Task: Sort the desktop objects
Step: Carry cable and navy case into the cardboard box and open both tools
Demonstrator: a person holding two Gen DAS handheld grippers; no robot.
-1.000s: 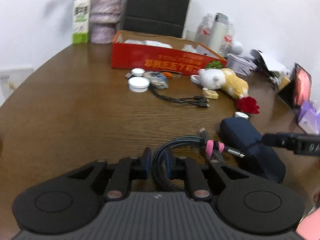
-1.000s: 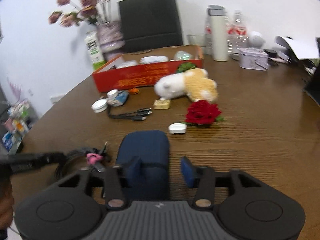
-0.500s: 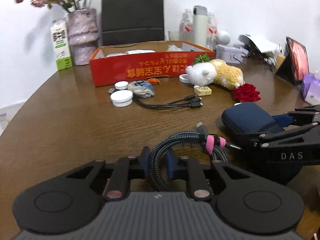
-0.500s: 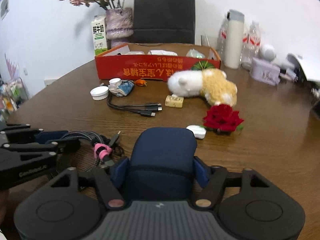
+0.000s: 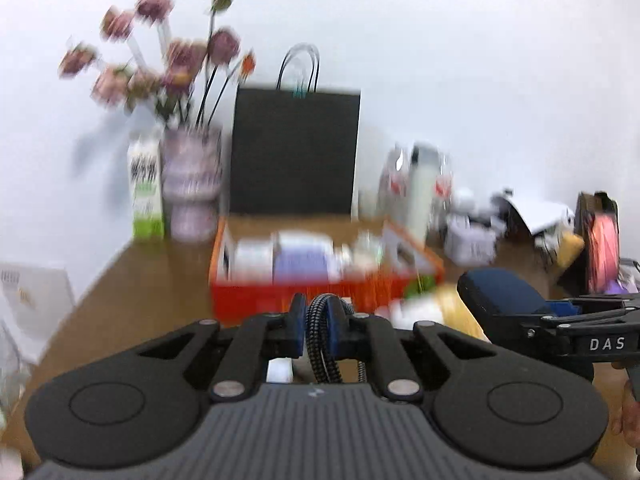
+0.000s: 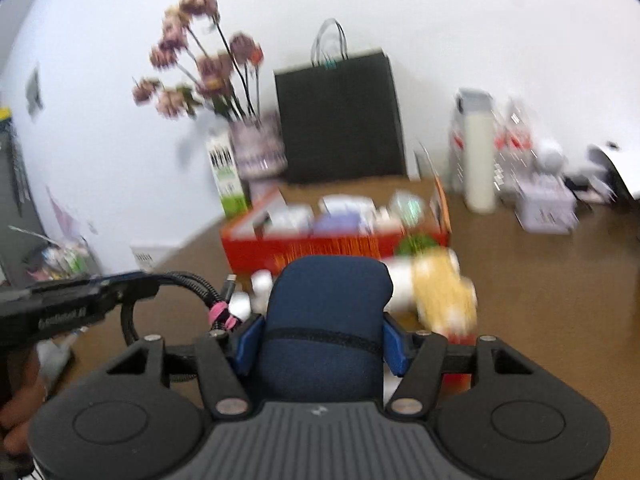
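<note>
My left gripper [image 5: 316,320] is shut on a coiled braided cable [image 5: 320,332] with a pink tie and holds it lifted above the table. My right gripper [image 6: 324,340] is shut on a dark blue pouch [image 6: 326,320], also lifted. In the right wrist view the left gripper [image 6: 132,288] shows at the left with the cable [image 6: 192,284] hanging from it. In the left wrist view the pouch [image 5: 500,296] and right gripper [image 5: 568,312] show at the right. A red open box [image 5: 320,292] holding several items stands ahead of both grippers. Both views are motion-blurred.
A white and yellow plush toy [image 6: 440,288] lies in front of the red box [image 6: 320,248]. A black paper bag [image 5: 294,152], a vase of flowers [image 5: 192,188] and a milk carton [image 5: 146,196] stand behind it. Bottles [image 6: 478,152] and a tin stand at the back right.
Both grippers have risen off the table with the cable and the pouch and moved towards the red box. The right gripper closed on the pouch during the earlier frames.
</note>
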